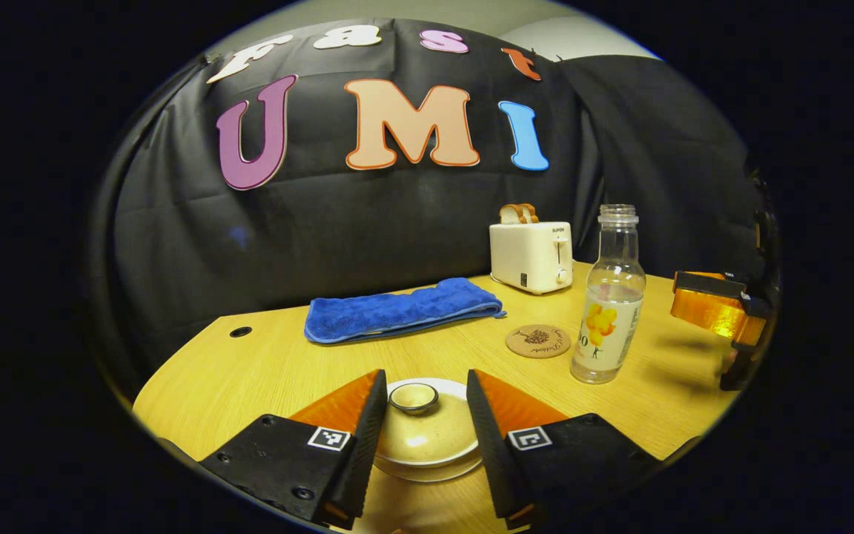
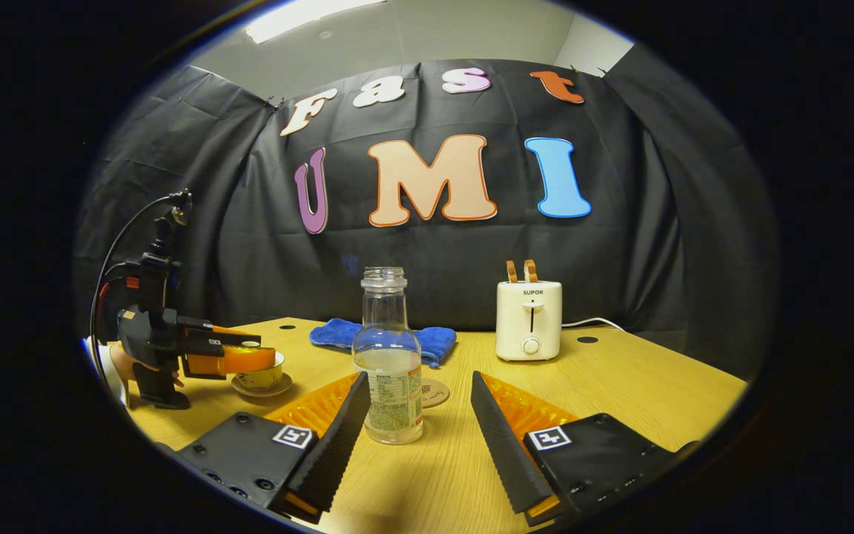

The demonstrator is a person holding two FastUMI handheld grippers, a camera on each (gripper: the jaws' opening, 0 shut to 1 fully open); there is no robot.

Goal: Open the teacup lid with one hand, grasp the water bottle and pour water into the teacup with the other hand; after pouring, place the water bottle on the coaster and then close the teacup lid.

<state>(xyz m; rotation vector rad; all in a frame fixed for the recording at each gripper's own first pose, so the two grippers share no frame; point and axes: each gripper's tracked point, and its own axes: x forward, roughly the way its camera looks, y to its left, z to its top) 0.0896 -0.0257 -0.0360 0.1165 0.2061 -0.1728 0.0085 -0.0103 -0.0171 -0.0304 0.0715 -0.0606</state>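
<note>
A pale wooden table (image 1: 264, 371) stands in front of a black cloth wall. In the left gripper view, the left gripper (image 1: 425, 404), with 2 black fingers backed in orange, hangs with its jaws spread wide on either side of a cream speckled ceramic teacup lid (image 1: 427, 430). The lid has a small round knob (image 1: 413, 398) on top and sits on the cup, which rests on a matching saucer (image 1: 427, 469). Neither finger touches the lid.

Beyond the lid, to the right, a round cork coaster (image 1: 538, 341) with a dark printed design lies flat on the table. Just right of the coaster stands an uncapped clear plastic water bottle (image 1: 609, 297) with a white label showing yellow flowers; it is upright and about a third full. At the far right edge, the other gripper's orange finger shows above the table.

In the right gripper view, the right gripper (image 2: 416, 411) has its 2 fingers parted wide, and the bottle (image 2: 388, 356) stands upright between them, nearer the left finger; it is hard to tell whether that finger touches it. The coaster (image 2: 436, 393) peeks out just behind the bottle. Far to the left, the left gripper (image 2: 230, 348) hovers at the teacup (image 2: 259, 378).

Farther back lie a folded blue microfibre cloth (image 1: 401, 310) and a cream 2-slot toaster (image 1: 531, 256) holding toast slices.
</note>
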